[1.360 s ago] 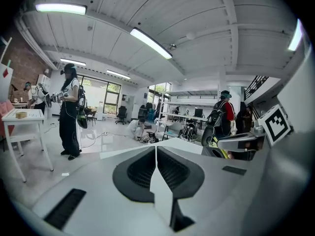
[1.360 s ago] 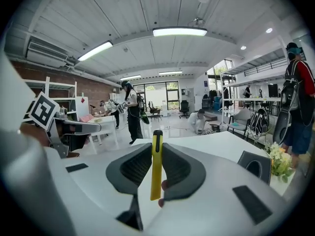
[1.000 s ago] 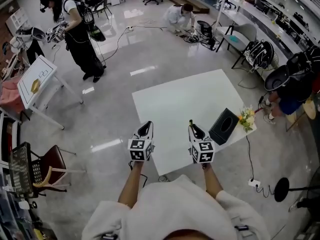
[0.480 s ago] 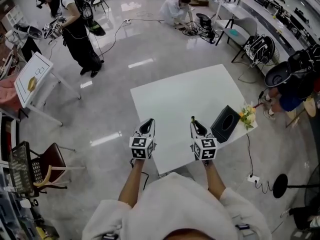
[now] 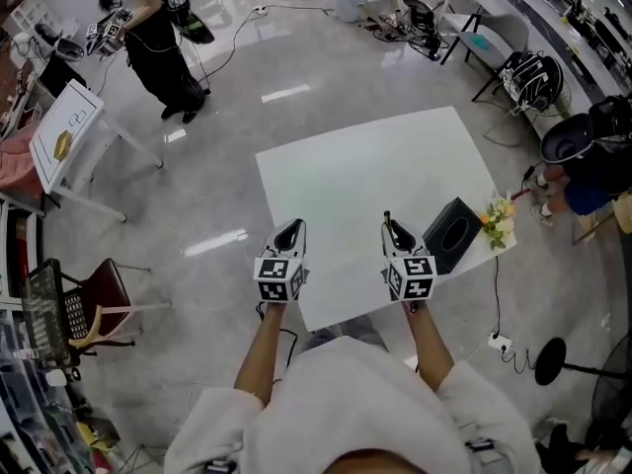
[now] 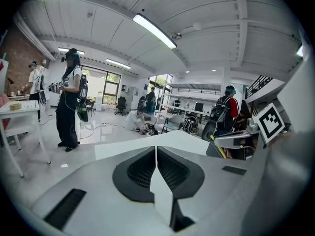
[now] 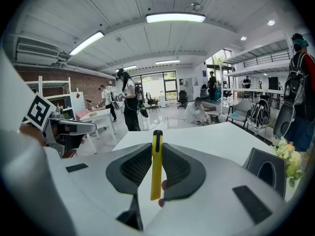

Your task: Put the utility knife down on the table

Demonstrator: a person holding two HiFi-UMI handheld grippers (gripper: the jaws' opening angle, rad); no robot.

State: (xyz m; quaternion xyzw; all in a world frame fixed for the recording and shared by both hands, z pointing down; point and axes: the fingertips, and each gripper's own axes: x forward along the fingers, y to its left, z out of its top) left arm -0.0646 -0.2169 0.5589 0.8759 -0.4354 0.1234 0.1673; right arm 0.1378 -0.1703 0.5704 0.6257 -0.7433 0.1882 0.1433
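A yellow utility knife (image 7: 156, 166) with a black tip stands upright between the pads of my right gripper (image 7: 155, 161), which is shut on it. In the head view the knife (image 5: 388, 223) sticks out of the right gripper (image 5: 396, 233) over the near right part of the white table (image 5: 365, 186). My left gripper (image 5: 289, 235) hovers at the table's near left edge. Its jaws are shut with nothing between them in the left gripper view (image 6: 156, 154).
A black box (image 5: 452, 233) stands at the table's right edge, with a small bunch of flowers (image 5: 497, 222) beside it. A chair (image 5: 84, 309) stands on the floor to the left. People stand and crouch farther back in the room.
Both grippers have shifted slightly forward over the table's near edge. The knife stays held in the right gripper.
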